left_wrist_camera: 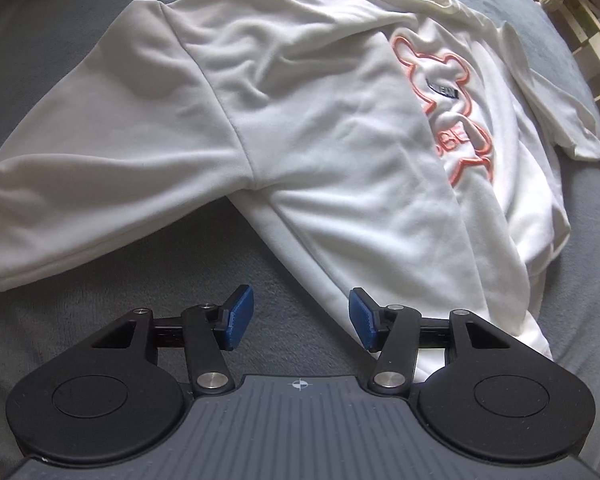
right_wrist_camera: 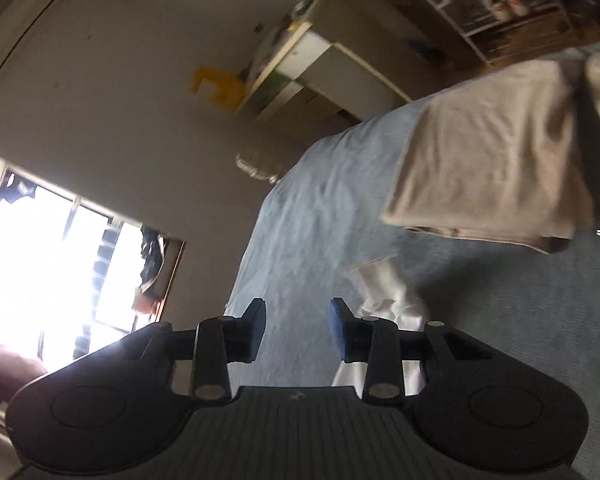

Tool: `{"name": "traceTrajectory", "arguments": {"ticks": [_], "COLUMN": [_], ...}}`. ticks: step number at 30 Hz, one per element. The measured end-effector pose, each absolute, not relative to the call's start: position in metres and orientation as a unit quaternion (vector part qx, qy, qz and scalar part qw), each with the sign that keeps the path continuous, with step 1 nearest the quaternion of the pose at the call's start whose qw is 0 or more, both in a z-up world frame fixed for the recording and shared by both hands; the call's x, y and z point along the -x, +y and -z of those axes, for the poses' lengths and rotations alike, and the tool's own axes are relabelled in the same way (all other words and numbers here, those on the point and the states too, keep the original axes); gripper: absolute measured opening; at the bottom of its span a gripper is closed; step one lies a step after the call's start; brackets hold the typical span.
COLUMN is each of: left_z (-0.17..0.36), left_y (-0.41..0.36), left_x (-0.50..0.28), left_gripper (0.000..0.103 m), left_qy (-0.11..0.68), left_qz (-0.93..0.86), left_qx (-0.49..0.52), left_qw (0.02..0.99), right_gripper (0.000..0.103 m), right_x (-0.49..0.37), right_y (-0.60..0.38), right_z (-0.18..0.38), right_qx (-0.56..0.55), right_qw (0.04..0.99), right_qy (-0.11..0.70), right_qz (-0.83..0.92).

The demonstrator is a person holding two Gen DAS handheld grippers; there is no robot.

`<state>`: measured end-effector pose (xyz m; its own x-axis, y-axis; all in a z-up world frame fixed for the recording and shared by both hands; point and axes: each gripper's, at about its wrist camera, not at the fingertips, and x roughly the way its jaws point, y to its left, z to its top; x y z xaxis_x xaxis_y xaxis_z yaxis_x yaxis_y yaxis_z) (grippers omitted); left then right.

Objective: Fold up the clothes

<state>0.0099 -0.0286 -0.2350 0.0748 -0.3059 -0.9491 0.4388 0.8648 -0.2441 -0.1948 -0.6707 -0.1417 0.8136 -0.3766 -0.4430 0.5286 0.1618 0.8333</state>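
A white sweatshirt (left_wrist_camera: 300,120) with an orange-outlined bear print (left_wrist_camera: 452,108) lies spread on a grey-blue bed cover (left_wrist_camera: 100,300). One side is folded over the chest, and a sleeve (left_wrist_camera: 60,200) stretches to the left. My left gripper (left_wrist_camera: 300,320) is open and empty, just in front of the sweatshirt's near edge. My right gripper (right_wrist_camera: 298,328) is open and empty, tilted above the bed cover (right_wrist_camera: 320,220). A white piece of cloth (right_wrist_camera: 384,292) lies just right of its right finger.
A folded beige cloth (right_wrist_camera: 492,168) lies on the bed at the right of the right wrist view. Beyond the bed are a white cabinet (right_wrist_camera: 340,68), a wire shelf (right_wrist_camera: 500,8) and a bright window (right_wrist_camera: 60,260).
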Motion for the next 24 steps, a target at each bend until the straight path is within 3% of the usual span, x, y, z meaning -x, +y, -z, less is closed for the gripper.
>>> {"name": "traceTrajectory", "arguments": {"ticks": [2, 8, 11, 19, 24], "left_z": [0.232, 0.233, 0.235, 0.241, 0.247], "left_y": [-0.031, -0.047, -0.054, -0.047, -0.067], "left_x": [-0.004, 0.027, 0.046, 0.073, 0.094], "left_gripper": [0.054, 0.059, 0.060, 0.061, 0.061], "left_qy": [0.637, 0.682, 0.700, 0.747, 0.754], "left_qz": [0.269, 0.341, 0.355, 0.333, 0.321], "left_qx": [-0.048, -0.024, -0.007, 0.173, 0.115], "left_qw": [0.720, 0.646, 0.619, 0.549, 0.562], "right_gripper": [0.040, 0.042, 0.043, 0.049, 0.049], "right_x": [0.211, 0.213, 0.220, 0.261, 0.288], "right_y": [-0.661, -0.597, -0.553, -0.495, -0.490], "right_z": [0.156, 0.202, 0.219, 0.238, 0.244], "right_qx": [-0.576, -0.543, -0.533, -0.556, -0.581], "right_qw": [0.759, 0.760, 0.745, 0.711, 0.695], "right_qy": [0.093, 0.319, 0.387, 0.424, 0.414], "right_qz": [0.289, 0.161, 0.111, 0.083, 0.086]}}
